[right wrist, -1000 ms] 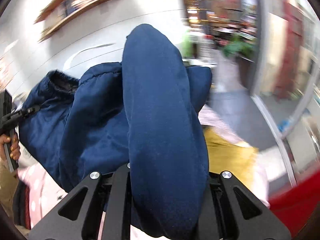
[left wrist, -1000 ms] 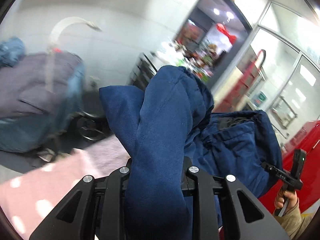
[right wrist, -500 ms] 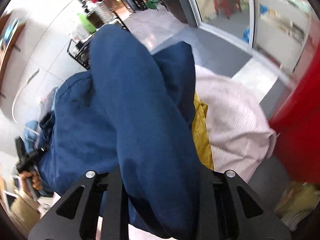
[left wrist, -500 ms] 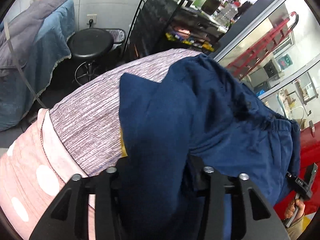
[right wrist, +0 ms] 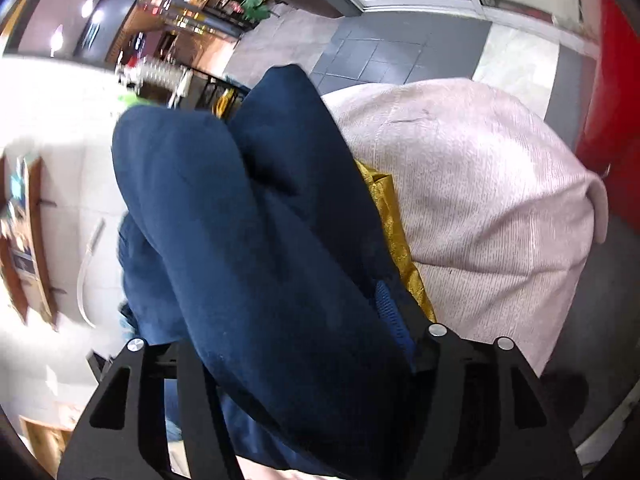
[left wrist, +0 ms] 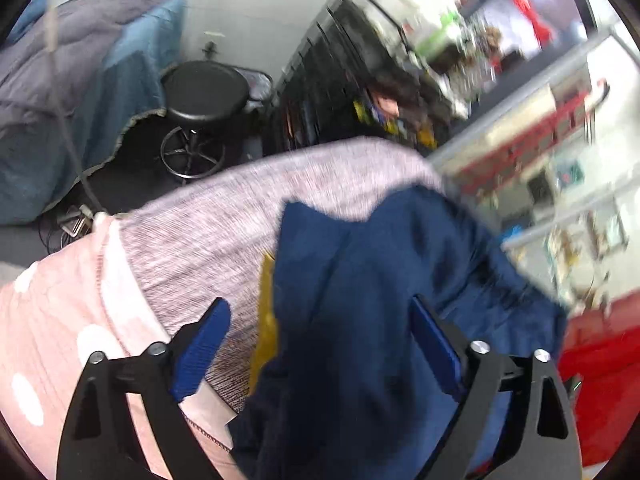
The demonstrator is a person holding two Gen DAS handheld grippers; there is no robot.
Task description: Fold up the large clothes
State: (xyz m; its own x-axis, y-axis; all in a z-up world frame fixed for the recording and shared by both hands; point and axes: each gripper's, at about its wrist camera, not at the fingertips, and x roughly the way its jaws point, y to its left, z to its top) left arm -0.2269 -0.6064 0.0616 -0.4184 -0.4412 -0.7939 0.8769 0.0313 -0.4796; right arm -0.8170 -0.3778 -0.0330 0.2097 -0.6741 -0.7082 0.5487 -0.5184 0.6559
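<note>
Between our opening left gripper (left wrist: 320, 344) jaws, navy garment (left wrist: 360, 300) runs from six toward one o'clock; right gripper (right wrist: 296, 320) opening too, cloth between.

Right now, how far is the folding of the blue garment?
Done: the blue garment is doubled over and laid on the pink striped cover, above a yellow cloth. In hand: the left gripper and right gripper are opening around it, letting go. Left: pull both clear and perhaps smooth the bunched folds.
</note>
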